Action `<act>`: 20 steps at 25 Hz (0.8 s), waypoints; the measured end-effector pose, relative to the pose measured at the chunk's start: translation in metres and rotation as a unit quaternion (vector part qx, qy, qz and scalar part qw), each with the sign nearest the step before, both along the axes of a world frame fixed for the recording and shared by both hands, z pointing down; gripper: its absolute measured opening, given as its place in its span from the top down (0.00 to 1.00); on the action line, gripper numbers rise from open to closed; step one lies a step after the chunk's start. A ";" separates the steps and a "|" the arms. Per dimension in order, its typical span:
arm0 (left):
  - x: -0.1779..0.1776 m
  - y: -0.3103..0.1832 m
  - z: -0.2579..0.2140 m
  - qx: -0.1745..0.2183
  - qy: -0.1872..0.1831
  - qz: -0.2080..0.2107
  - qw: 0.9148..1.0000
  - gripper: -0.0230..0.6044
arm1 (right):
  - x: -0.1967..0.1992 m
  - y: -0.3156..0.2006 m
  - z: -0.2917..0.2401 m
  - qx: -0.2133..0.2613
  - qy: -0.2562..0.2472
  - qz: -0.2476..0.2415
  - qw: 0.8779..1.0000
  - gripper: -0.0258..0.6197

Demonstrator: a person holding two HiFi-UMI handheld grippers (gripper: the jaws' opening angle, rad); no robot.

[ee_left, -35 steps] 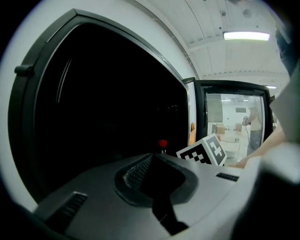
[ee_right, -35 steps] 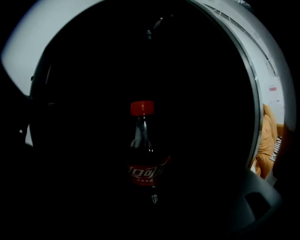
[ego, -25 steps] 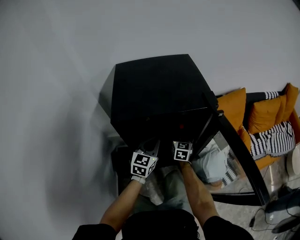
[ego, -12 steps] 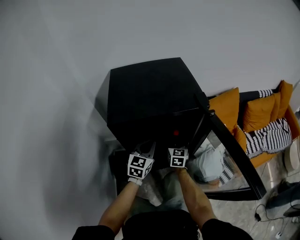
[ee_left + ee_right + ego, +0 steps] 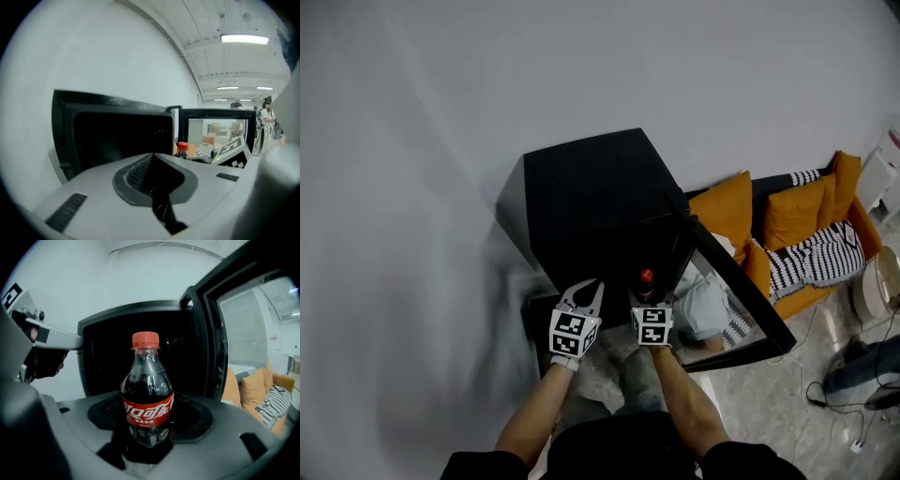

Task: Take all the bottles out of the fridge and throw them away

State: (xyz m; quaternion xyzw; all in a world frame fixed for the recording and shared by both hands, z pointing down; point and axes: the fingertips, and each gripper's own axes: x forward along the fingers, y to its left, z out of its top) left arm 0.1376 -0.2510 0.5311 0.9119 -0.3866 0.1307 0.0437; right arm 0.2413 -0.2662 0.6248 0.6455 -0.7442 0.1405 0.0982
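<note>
Your left gripper (image 5: 584, 292) near the open black fridge (image 5: 591, 192), fingers together on nothing, your right gripper (image 5: 648, 302) beside it, fingers clamped on an upright red-capped cola bottle (image 5: 147, 394) just outside the fridge mouth, glass door (image 5: 727, 286) swung right, orange-cushioned sofa (image 5: 811, 225) far right

The fridge (image 5: 591, 197) is black. The bottle (image 5: 146, 390) has a red cap, a dark brown drink and a red label (white writing on it). The sofa cushions (image 5: 722, 214) are orange, some with black-and-white stripes.
</note>
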 end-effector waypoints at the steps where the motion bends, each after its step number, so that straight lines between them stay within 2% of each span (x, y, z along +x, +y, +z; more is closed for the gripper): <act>1: -0.004 0.009 -0.015 -0.002 0.002 -0.001 1.000 0.95 | -0.003 0.012 -0.016 0.001 0.000 -0.003 1.000 0.48; 5: -0.025 0.042 -0.068 -0.012 0.003 -0.011 1.000 0.95 | -0.016 0.054 -0.081 0.001 -0.005 -0.014 1.000 0.48; 10: -0.059 0.075 -0.106 -0.019 0.012 -0.032 0.999 0.95 | -0.037 0.088 -0.143 0.013 0.003 -0.036 0.999 0.48; 15: -0.100 0.097 -0.126 -0.002 0.023 -0.064 0.998 0.95 | -0.068 0.108 -0.174 0.039 0.008 -0.064 0.997 0.48; 20: -0.153 0.115 -0.131 0.009 0.026 -0.111 0.993 0.95 | -0.111 0.111 -0.183 0.052 0.007 -0.101 0.993 0.48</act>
